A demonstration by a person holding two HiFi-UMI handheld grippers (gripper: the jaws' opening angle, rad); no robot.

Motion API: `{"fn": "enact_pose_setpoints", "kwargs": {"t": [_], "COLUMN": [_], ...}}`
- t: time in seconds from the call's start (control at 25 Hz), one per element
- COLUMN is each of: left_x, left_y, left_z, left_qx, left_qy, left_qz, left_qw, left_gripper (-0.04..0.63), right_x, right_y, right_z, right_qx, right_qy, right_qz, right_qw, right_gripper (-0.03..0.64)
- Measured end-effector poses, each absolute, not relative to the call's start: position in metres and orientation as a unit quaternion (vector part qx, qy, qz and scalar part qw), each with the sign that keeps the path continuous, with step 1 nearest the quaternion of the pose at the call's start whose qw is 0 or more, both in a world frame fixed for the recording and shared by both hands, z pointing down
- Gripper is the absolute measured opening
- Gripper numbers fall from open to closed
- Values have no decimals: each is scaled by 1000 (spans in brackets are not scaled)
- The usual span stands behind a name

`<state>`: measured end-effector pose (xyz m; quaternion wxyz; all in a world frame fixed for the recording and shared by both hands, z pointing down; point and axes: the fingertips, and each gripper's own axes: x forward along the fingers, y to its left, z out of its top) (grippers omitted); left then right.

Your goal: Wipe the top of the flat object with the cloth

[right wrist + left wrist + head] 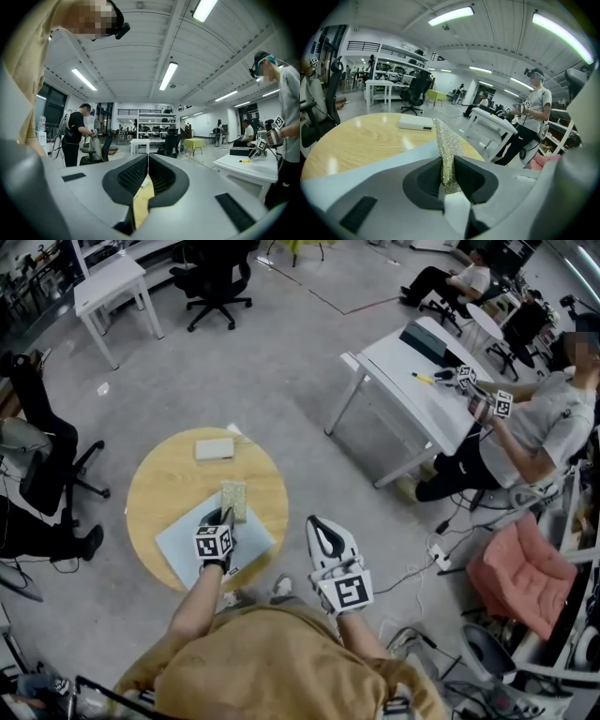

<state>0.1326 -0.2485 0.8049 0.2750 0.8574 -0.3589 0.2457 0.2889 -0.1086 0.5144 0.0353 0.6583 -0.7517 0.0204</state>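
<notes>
Where fingers [476, 178] (left gripper [448, 161]) clamp the cloth [449, 138], it is partly hidden.

- We reach our left tongs [223, 517] forward, jaws clamped on the cloth [233, 500], which stands up between them.
- We hold our right tongs [325, 532] beside them to the right, jaws pressed together with nothing between.
- Our left forearm [195, 607] and right forearm [359, 632] stretch forward, bare.
</notes>
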Motion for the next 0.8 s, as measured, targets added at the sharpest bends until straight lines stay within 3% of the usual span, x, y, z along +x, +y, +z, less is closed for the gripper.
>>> {"fn": "enact_pose_setpoints", "kwargs": {"t": [0.32, 0.8], "left_x": [128, 79], "left_y": [-255, -257], "left_z": [807, 799], "left_qx": [862, 846], "left_qy": [-357, -391], "left_qz": [262, 253], "left_qw": [248, 261], "left_gripper": [64, 66], "right_x": [288, 258], "right_y": [-119, -139], "right_z": [512, 502], "right_qx": [658, 629], "right_qy": [-753, -777], "right_qz": [15, 12], "right_qw": [30, 25], "right_gripper": [0, 0]}}
